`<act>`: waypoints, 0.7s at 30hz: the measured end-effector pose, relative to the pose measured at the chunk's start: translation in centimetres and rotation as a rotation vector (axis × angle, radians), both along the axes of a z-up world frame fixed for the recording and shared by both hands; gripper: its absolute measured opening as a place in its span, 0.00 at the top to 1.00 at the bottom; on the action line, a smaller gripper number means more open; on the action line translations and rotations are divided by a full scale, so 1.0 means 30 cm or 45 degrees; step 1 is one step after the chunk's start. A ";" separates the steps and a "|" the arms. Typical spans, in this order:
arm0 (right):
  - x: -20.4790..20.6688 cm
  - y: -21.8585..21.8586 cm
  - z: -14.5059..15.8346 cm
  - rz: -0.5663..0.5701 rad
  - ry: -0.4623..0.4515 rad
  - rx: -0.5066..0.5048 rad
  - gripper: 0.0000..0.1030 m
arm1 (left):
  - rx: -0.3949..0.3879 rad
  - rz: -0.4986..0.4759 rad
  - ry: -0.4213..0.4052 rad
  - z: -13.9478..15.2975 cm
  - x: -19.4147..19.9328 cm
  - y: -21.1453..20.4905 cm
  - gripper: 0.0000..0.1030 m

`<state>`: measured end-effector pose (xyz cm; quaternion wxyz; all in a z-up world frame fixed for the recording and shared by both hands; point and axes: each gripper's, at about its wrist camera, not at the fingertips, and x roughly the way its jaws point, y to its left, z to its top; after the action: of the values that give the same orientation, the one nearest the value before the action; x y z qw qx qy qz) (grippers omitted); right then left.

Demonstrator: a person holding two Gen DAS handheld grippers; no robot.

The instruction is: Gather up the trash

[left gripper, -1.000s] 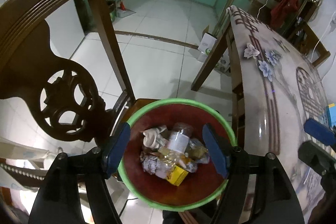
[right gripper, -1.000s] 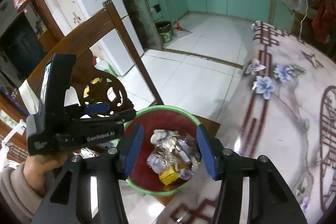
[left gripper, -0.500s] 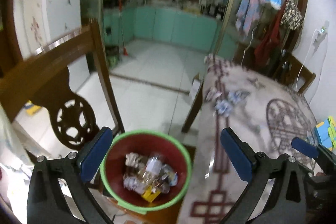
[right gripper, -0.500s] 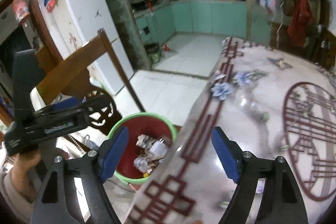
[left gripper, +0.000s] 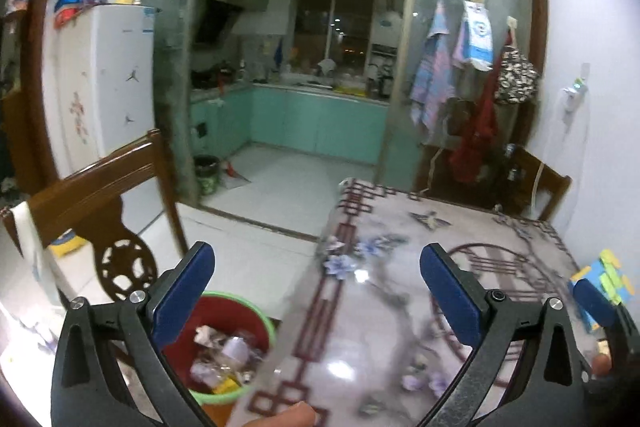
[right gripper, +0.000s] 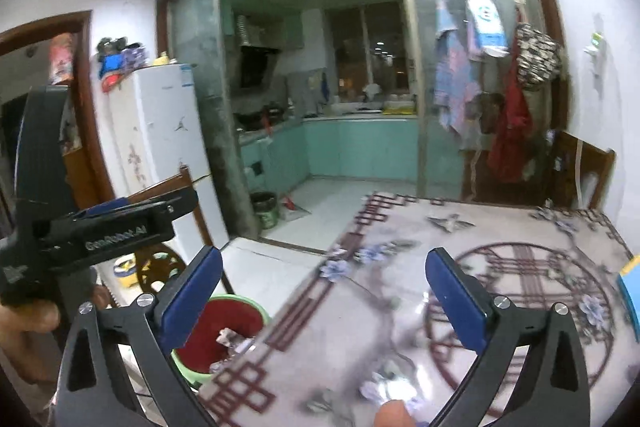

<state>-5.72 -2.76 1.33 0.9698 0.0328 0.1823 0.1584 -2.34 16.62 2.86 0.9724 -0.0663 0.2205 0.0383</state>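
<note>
Filling the lower right, a table (left gripper: 400, 327) wears a glossy cloth printed with flowers and a maroon lattice. At seven o'clock, beside its edge, a green-rimmed red bin (left gripper: 224, 343) holds crumpled trash (left gripper: 224, 351). The left gripper (left gripper: 316, 295) stands wide apart, empty; the right gripper (right gripper: 324, 291) is opening, nothing between its jaws. At twelve o'clock a kitchen with teal cabinets (left gripper: 320, 123); at ten, a white fridge (left gripper: 108, 87).
</note>
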 end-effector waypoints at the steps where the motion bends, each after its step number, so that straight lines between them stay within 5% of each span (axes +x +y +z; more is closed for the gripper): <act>1: -0.015 -0.034 0.004 -0.029 -0.004 0.010 0.01 | 0.015 -0.007 0.003 0.008 -0.008 -0.029 0.00; 12: -0.089 -0.274 0.034 -0.122 0.011 0.018 0.01 | 0.026 -0.070 0.057 0.031 -0.059 -0.200 0.00; 21: -0.090 -0.316 0.034 -0.107 0.024 0.028 0.01 | 0.046 -0.097 0.072 0.046 -0.072 -0.260 0.00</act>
<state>-8.43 -12.24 2.37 0.9735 0.0525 0.1882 0.1191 -4.49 8.80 4.25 0.9675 -0.0392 0.2496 0.0070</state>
